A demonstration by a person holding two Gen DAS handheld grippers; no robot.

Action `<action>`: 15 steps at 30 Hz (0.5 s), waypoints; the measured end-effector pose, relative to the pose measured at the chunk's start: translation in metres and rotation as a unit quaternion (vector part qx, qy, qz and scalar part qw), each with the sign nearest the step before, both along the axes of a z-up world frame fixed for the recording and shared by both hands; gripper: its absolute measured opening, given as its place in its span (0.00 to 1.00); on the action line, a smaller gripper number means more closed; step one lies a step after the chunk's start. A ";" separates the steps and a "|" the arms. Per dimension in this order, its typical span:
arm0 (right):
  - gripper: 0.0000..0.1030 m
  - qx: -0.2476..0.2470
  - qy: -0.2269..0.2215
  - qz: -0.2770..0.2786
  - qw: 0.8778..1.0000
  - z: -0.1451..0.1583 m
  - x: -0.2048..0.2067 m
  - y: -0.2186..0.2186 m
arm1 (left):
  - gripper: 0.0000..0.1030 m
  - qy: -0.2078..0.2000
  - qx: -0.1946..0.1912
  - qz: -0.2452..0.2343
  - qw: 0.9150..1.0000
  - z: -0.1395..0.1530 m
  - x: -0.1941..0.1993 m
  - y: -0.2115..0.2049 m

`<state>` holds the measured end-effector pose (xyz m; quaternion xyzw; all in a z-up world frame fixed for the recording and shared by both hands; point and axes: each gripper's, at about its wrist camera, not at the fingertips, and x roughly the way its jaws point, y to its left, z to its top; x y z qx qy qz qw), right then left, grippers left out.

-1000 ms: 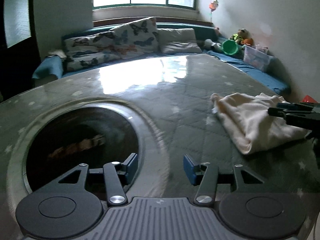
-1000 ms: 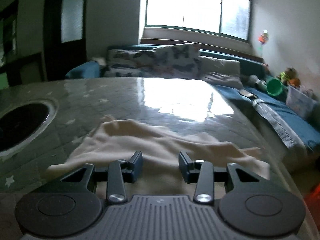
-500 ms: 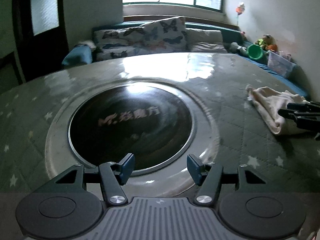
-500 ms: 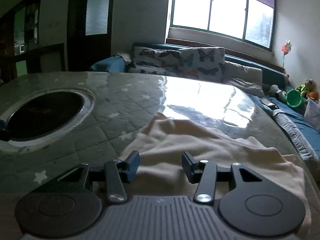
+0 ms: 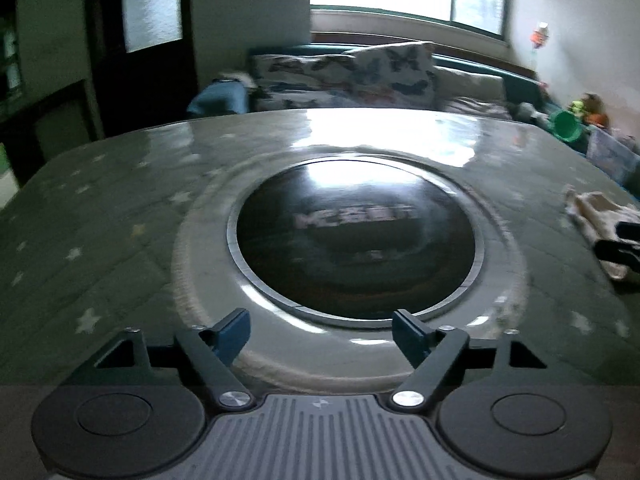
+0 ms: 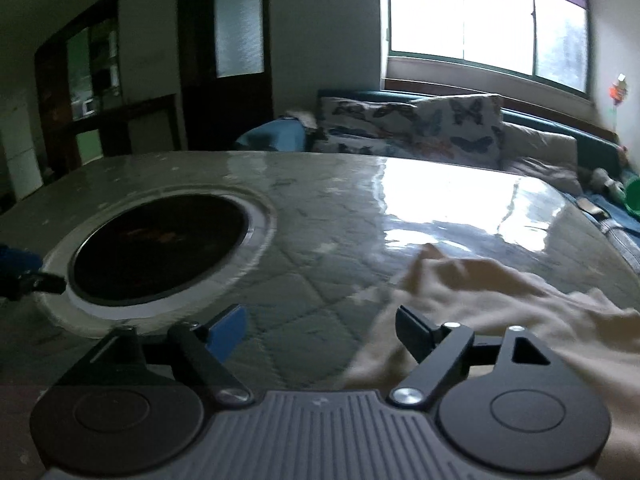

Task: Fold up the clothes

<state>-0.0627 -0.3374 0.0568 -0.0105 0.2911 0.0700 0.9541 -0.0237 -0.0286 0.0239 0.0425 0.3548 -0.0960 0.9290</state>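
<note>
A cream garment (image 6: pixel 500 312) lies crumpled on the green quilted table, in the right wrist view at the lower right. It also shows small at the far right edge of the left wrist view (image 5: pixel 596 208). My right gripper (image 6: pixel 320 330) is open and empty, its right finger over the garment's left edge, its left finger over bare table. My left gripper (image 5: pixel 322 334) is open and empty, at the near rim of the dark round inset (image 5: pixel 356 236), far left of the garment. The right gripper's fingertips (image 5: pixel 618 250) show at the right edge there.
The green star-patterned table (image 5: pixel 120 240) has a dark round glass inset in a pale ring, also in the right wrist view (image 6: pixel 160 248). A sofa with butterfly cushions (image 6: pixel 416 128) stands behind the table. Toys and a green bucket (image 5: pixel 566 126) sit at the far right.
Both grippers have swung left and pulled back. The inset now fills the middle of the left view and the garment has slid to the right in both views. Both jaws stand wider.
</note>
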 end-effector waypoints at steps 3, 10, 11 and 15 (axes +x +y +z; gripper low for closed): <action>0.88 -0.003 0.003 0.024 1.000 -0.003 0.007 0.017 | 0.85 -0.003 0.006 0.028 1.000 -0.003 0.003 0.014; 1.00 -0.005 0.005 0.056 0.998 -0.006 0.026 0.043 | 0.95 -0.007 0.011 0.090 0.996 -0.009 0.009 0.051; 1.00 -0.005 0.007 0.058 0.998 -0.006 0.030 0.046 | 0.96 -0.007 0.012 0.096 0.995 -0.010 0.010 0.055; 1.00 -0.011 0.010 0.060 0.998 -0.007 0.043 0.055 | 1.00 -0.014 0.011 0.115 0.993 -0.013 0.011 0.069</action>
